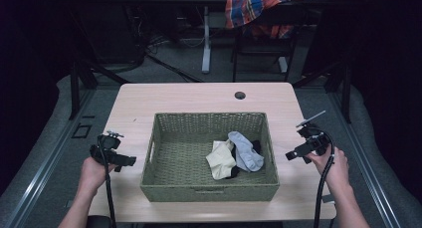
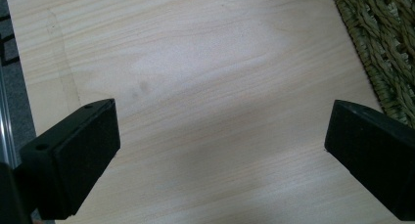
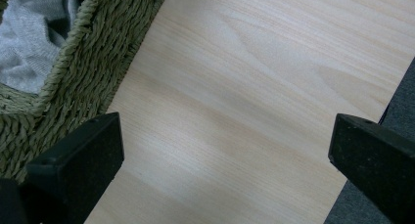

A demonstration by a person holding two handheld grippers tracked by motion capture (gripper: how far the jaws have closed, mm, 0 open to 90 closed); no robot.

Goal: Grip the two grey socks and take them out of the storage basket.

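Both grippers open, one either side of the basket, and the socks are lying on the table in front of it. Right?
Not quite. The socks lie inside the basket, not on the table; the high view shows them at its right half. The rest holds: the left gripper and the right gripper are open, one either side of the basket.

1. The high view looks forward and down from above the person's side onto the whole table (image 1: 149, 96), with the left gripper (image 1: 119, 161) and right gripper (image 1: 297, 153) on either side of the basket (image 1: 209, 190).
2. The left gripper view rides close above the tabletop (image 2: 195, 87), looking down between its jaws; the basket (image 2: 386, 48) edge lies beyond its right jaw.
3. The right gripper view sits equally near, with the basket (image 3: 83, 87) beside its left jaw and a grey sock (image 3: 29, 38) inside.
4. All three views share basket and table.
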